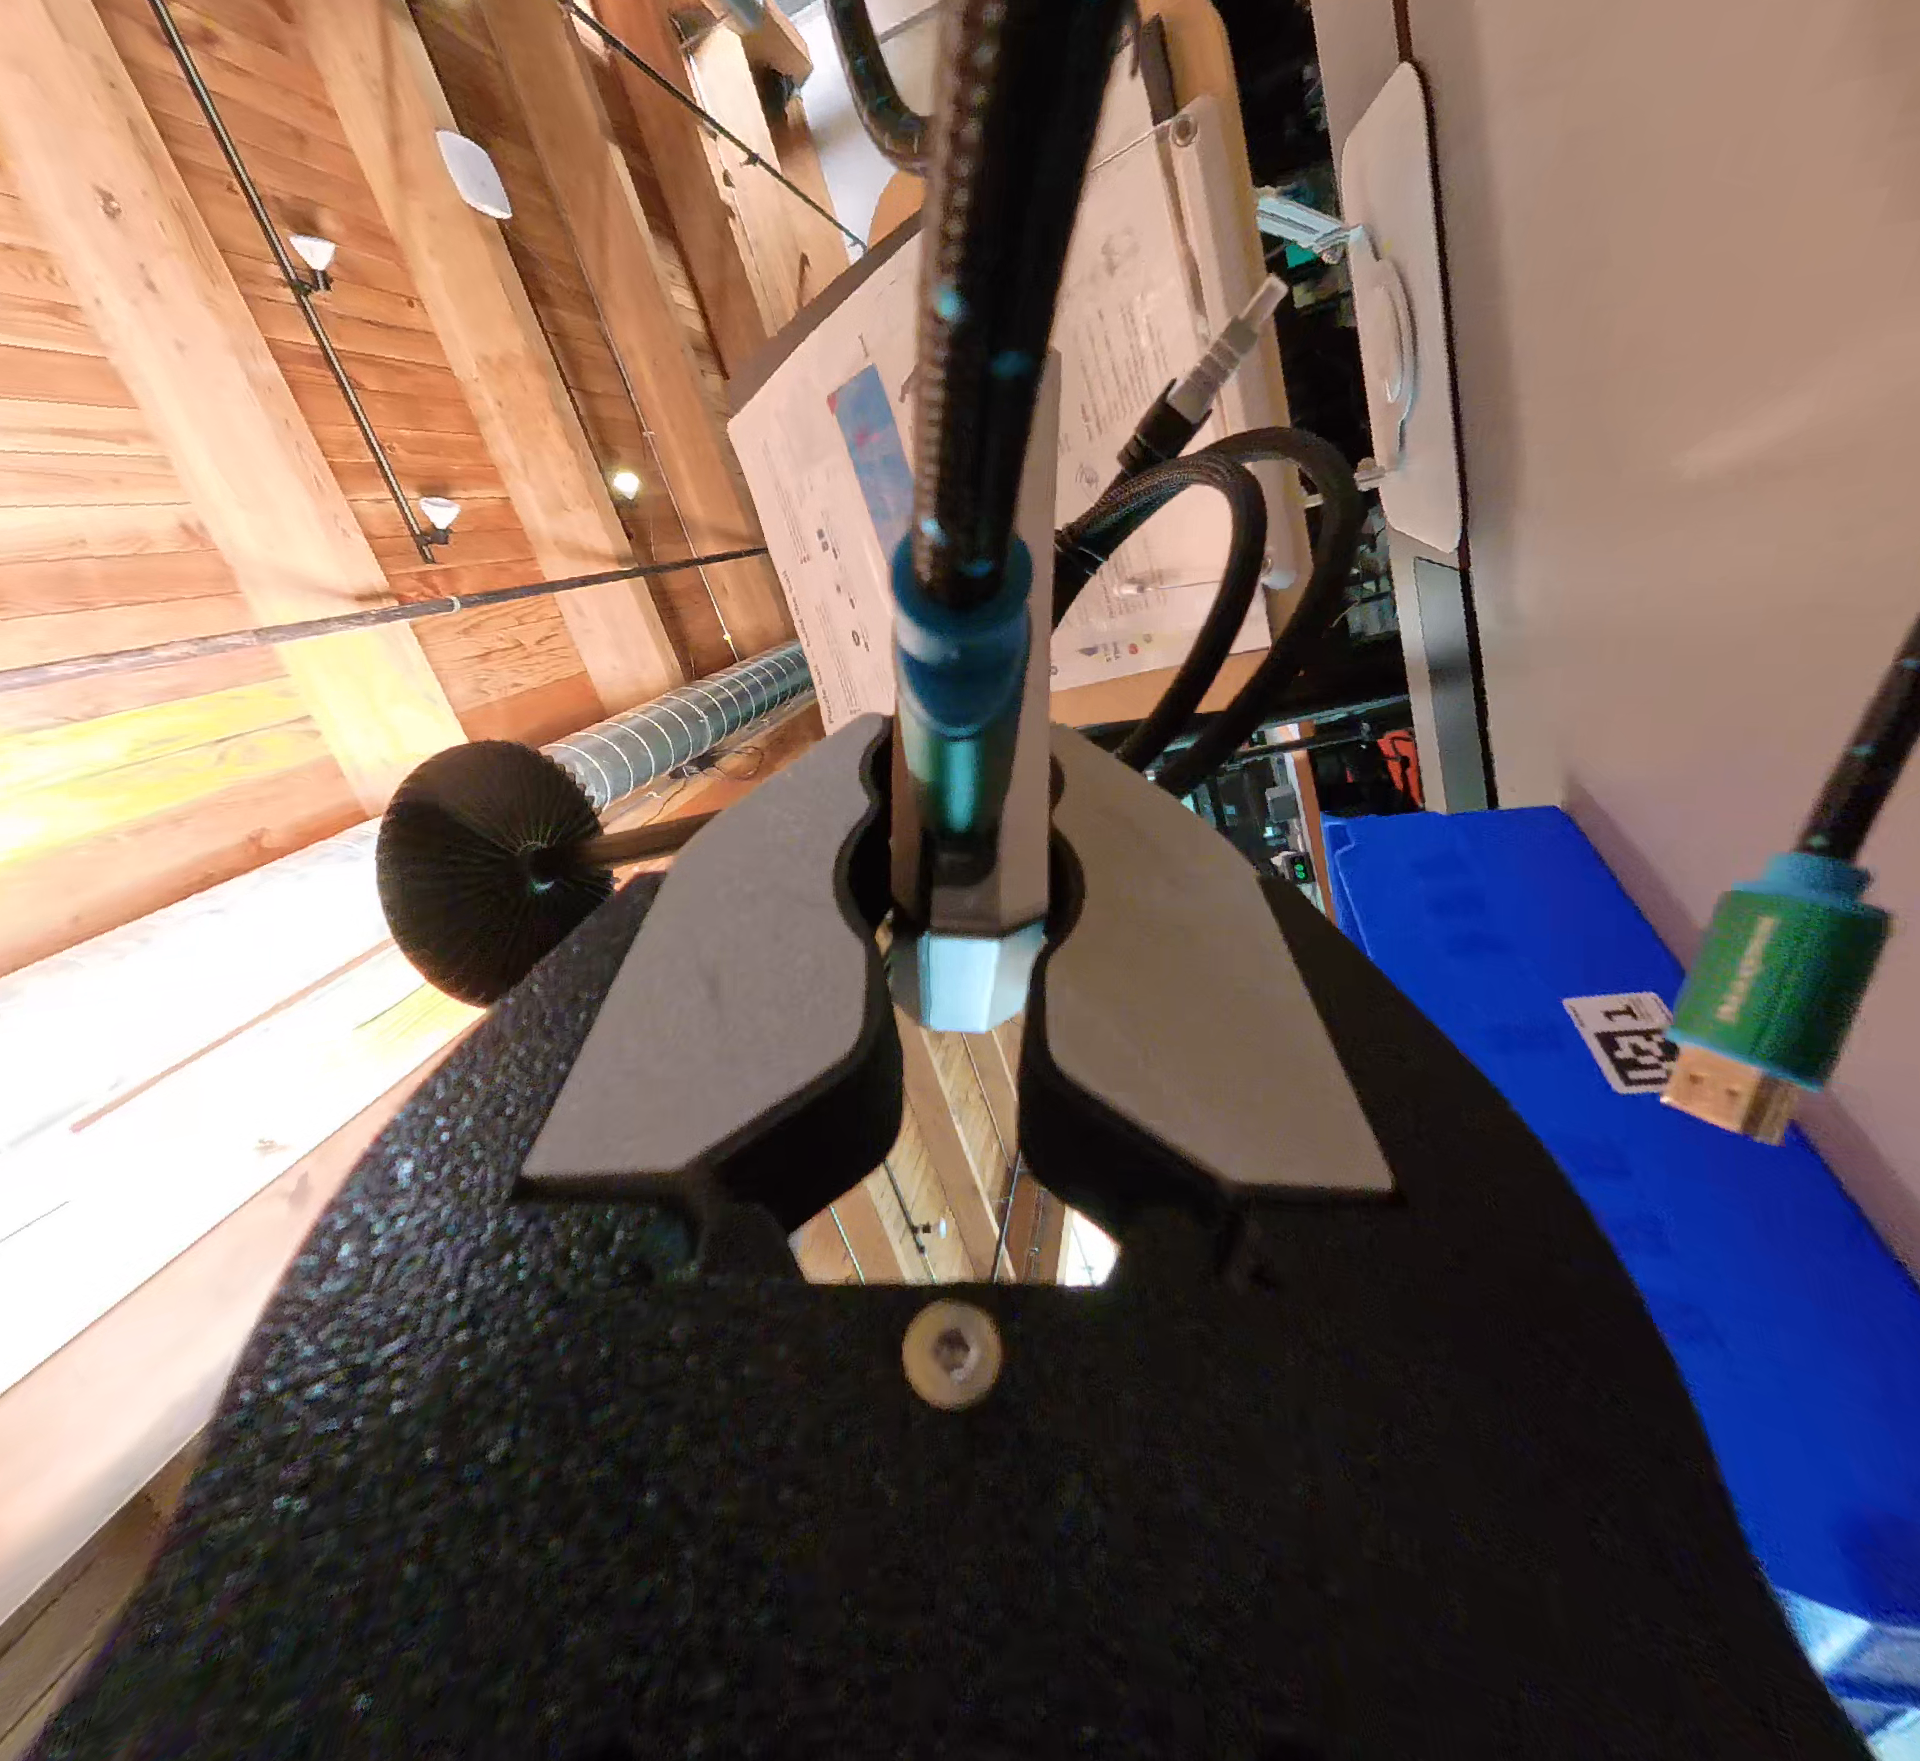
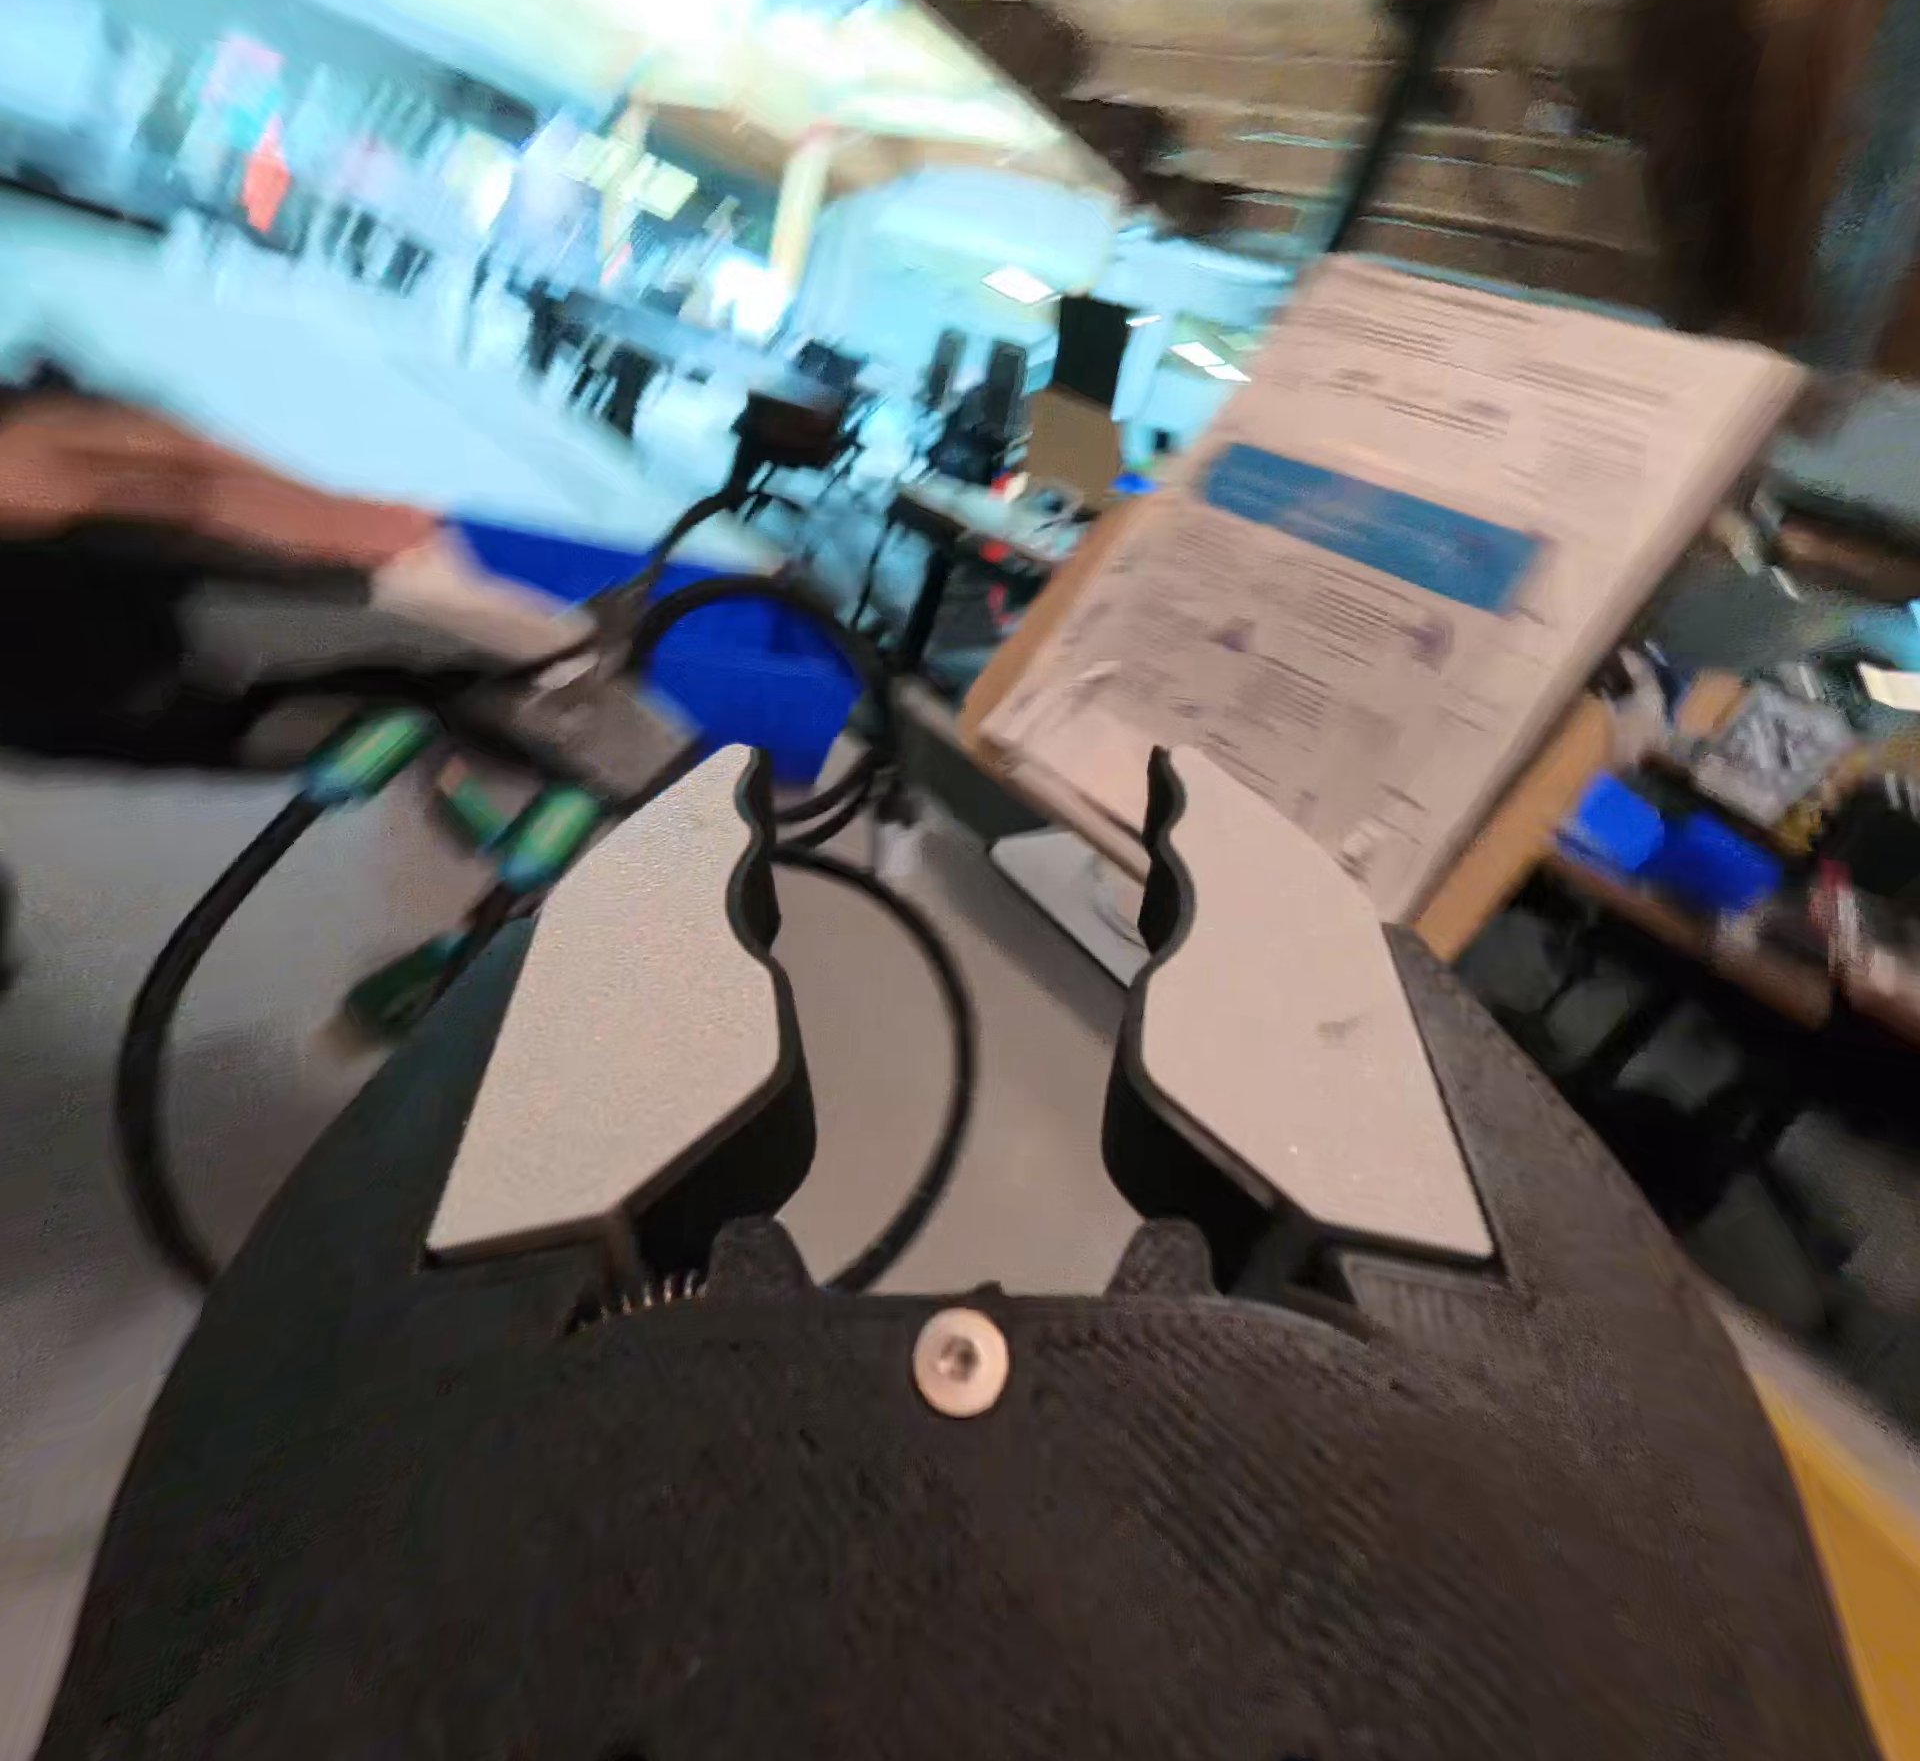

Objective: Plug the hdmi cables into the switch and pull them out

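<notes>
Right now my left gripper (image 1: 961, 890) is closed on the slim grey HDMI switch (image 1: 971, 942), raised off the table with 1 cable (image 1: 961, 662) plugged into its far end. My right gripper (image 2: 956, 870) stands wide apart and holds nothing. I judge the main risk is the narrow switch twisting or slipping between the fingers when I pull a plug, since the grip sits at 1 end only. A loose green plug (image 1: 1766, 994) dangles just beside it and could snag. Further off, black cable loops (image 2: 894, 1015) on the table, a blue bin (image 1: 1621, 1067) and a leaning printed board (image 2: 1351, 568) crowd the approach; the right view is blurred.
</notes>
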